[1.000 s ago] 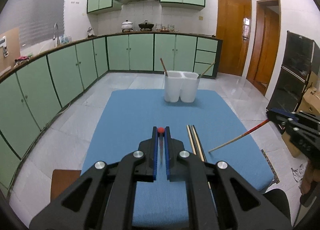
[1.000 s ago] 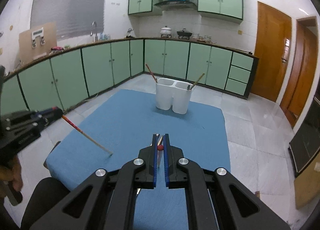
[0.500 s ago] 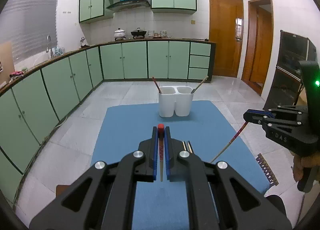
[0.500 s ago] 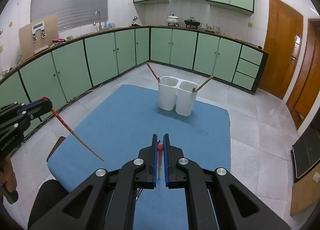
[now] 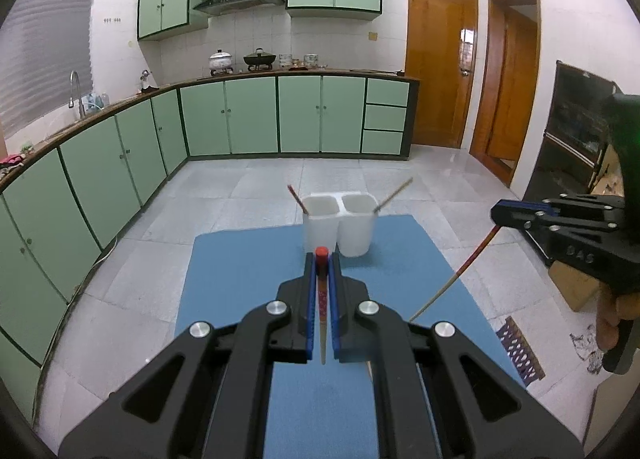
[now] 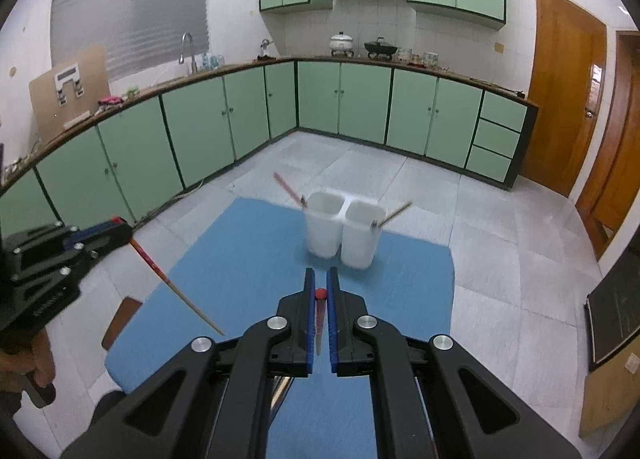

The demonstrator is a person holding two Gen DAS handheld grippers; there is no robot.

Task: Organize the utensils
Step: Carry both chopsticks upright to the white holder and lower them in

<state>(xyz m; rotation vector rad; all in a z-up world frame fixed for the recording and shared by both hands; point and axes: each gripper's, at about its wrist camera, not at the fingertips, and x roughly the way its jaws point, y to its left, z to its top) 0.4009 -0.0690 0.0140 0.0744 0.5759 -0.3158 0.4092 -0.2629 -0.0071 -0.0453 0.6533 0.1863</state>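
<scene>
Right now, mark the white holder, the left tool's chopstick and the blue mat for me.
holder (image 6: 320, 233): right wrist view, front wall of its left cup.
chopstick (image 5: 321, 259): left wrist view, red end between the left tool's fingers.
mat (image 5: 240, 279): left wrist view, bare cloth left of the tool.

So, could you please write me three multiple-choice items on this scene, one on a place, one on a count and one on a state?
1. Where does the white holder stand?
A. on the far part of the blue mat
B. on the counter
C. on the floor tiles

2. How many compartments does the holder have?
A. one
B. two
C. four

3. What is the left claw doing?
A. standing open and empty
B. gripping a spoon
C. shut on a red-tipped chopstick

Answers: 1 A, its base sits on the mat near the far edge. 2 B, two openings show side by side. 3 C, the stick is pinched between its blue pads.
</scene>
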